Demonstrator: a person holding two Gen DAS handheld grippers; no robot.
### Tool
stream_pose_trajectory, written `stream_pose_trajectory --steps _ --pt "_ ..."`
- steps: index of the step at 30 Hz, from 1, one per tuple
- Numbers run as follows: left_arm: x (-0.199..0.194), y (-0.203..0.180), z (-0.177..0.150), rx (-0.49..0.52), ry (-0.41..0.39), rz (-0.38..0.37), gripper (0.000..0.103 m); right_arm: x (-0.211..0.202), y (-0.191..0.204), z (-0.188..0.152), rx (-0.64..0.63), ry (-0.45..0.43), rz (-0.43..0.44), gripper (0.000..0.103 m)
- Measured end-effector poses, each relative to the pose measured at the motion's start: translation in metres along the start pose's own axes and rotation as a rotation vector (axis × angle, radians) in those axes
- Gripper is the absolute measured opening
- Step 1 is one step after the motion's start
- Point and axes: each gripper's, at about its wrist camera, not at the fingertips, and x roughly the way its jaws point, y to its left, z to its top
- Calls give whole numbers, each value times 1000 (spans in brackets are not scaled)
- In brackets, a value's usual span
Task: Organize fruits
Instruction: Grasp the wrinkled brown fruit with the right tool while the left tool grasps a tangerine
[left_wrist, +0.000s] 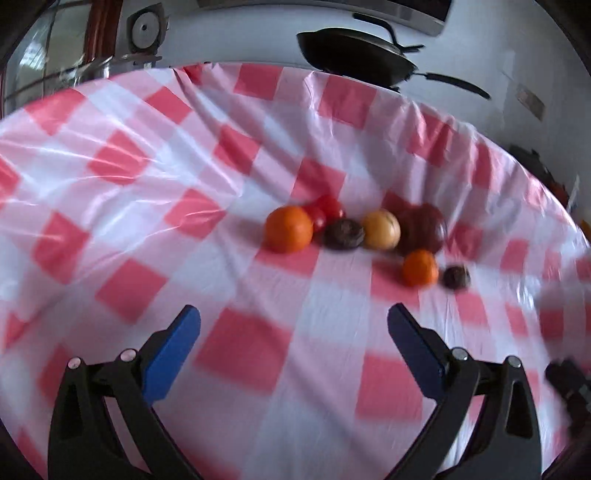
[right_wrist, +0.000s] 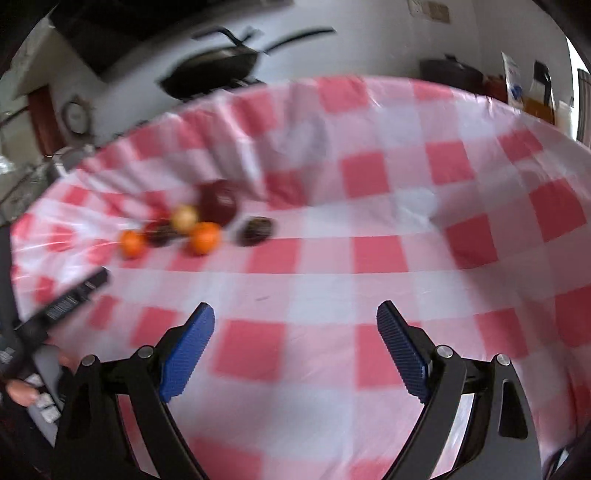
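Observation:
Several fruits lie in a loose cluster on the red-and-white checked tablecloth (left_wrist: 258, 347). In the left wrist view I see a large orange (left_wrist: 289, 229), red tomatoes (left_wrist: 327, 211), a dark wrinkled fruit (left_wrist: 343, 234), a yellow round fruit (left_wrist: 381, 229), a dark red apple (left_wrist: 424, 227), a small orange (left_wrist: 420, 268) and a small dark fruit (left_wrist: 456, 277). My left gripper (left_wrist: 293, 314) is open and empty, short of the cluster. In the right wrist view the cluster sits far left, with an orange (right_wrist: 204, 238) and a dark fruit (right_wrist: 255, 230). My right gripper (right_wrist: 295, 312) is open and empty.
A black pan (left_wrist: 354, 55) stands beyond the table's far edge, also in the right wrist view (right_wrist: 214, 68). The left gripper's body and the hand holding it (right_wrist: 55, 314) show at the right view's left edge. The cloth (right_wrist: 406, 206) is wrinkled.

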Motion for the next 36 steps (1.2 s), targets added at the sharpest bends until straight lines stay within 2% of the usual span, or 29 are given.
stream_pose_trajectory --steps 3,7,9,11,13,15,22,24,28,32,36 --pt "15 9 9 -99 13 -13 101 33 -11 7 -14 49 -41 86" --pt "16 29 10 -194 25 -104 101 65 -6 23 -56 100 -9 85" --pt "15 38 10 -231 28 -136 101 78 3 31 -90 122 5 77" --pt "17 42 10 -263 34 -152 101 93 15 42 -131 149 4 74" --pt "15 42 9 -265 24 -150 101 110 28 52 -170 174 16 70" --pt "15 39 8 -248 20 -151 101 122 37 58 -194 183 26 61" --pt "14 36 8 -230 10 -147 101 153 64 78 -233 179 24 57" --pt "13 34 7 -215 9 -144 101 154 68 79 -246 173 31 43" --pt "12 30 7 -192 6 -141 101 138 60 67 -189 163 21 43" --pt "10 25 6 -157 9 -140 101 109 18 59 -12 86 20 43" --pt "3 11 2 -77 -4 -138 101 102 -27 55 201 49 59 44"
